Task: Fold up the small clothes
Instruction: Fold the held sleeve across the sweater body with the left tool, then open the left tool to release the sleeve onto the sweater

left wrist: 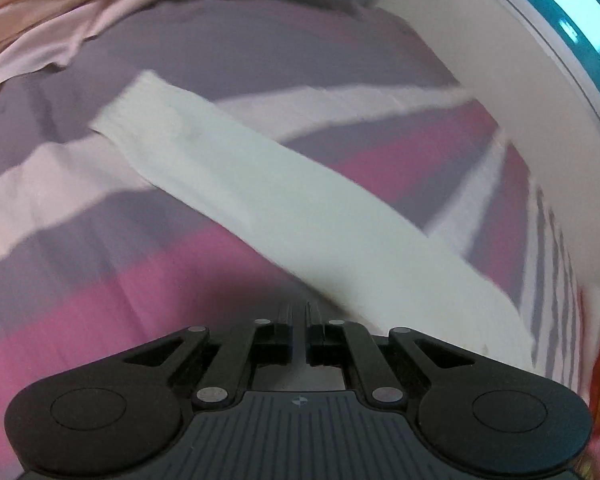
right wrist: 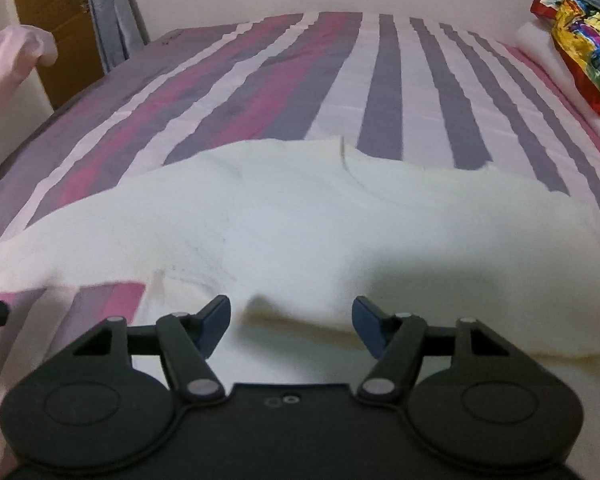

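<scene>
A white garment (right wrist: 300, 216) lies spread on the striped bedsheet (right wrist: 340, 72). In the left wrist view one long white sleeve or strip of it (left wrist: 260, 200) runs diagonally from upper left to lower right. My left gripper (left wrist: 299, 336) has its jaws nearly together; the white cloth's edge lies just above and right of the tips, and whether it is pinched is unclear. My right gripper (right wrist: 292, 320) is open, its blue-padded fingers on either side of a raised fold at the garment's near edge.
A pale pink garment (left wrist: 40, 28) lies at the upper left of the bed and shows at the left edge in the right wrist view (right wrist: 4, 64). A shiny red and gold package (right wrist: 580, 40) sits on a white pillow (right wrist: 540, 60). A wooden door (right wrist: 48, 20) stands behind.
</scene>
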The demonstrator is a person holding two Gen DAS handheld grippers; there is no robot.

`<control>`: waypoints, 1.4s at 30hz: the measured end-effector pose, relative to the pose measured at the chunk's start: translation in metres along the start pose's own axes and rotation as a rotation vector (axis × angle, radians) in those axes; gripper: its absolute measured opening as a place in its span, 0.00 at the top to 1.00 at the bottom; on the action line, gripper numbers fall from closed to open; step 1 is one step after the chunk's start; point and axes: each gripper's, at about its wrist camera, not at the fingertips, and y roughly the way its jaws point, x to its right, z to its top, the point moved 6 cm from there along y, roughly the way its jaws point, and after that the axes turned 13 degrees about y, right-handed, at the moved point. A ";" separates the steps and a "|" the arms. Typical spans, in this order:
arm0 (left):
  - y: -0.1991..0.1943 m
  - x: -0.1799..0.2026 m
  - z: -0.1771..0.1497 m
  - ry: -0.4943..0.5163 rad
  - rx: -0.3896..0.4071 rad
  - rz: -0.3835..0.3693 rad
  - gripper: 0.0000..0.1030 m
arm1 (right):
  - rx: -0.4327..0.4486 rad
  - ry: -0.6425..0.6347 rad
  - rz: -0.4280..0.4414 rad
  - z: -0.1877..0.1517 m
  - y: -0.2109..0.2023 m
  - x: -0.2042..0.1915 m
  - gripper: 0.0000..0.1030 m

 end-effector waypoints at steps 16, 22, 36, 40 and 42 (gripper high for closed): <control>0.026 -0.088 0.016 -0.390 0.077 -0.172 0.06 | -0.063 -0.033 -0.037 -0.019 0.033 -0.015 0.25; 0.053 -0.105 0.003 -0.534 0.084 -0.245 0.79 | -0.049 -0.030 -0.030 -0.021 0.033 -0.014 0.25; 0.021 -0.058 0.017 -0.314 0.250 -0.166 0.92 | -0.012 -0.030 -0.082 -0.008 0.037 -0.007 0.36; -0.014 0.015 0.028 -0.016 0.326 -0.195 0.98 | -0.025 0.002 -0.044 -0.003 0.035 -0.003 0.36; -0.024 0.061 0.024 0.127 0.338 -0.226 0.98 | -0.017 0.044 -0.008 0.001 0.027 0.005 0.39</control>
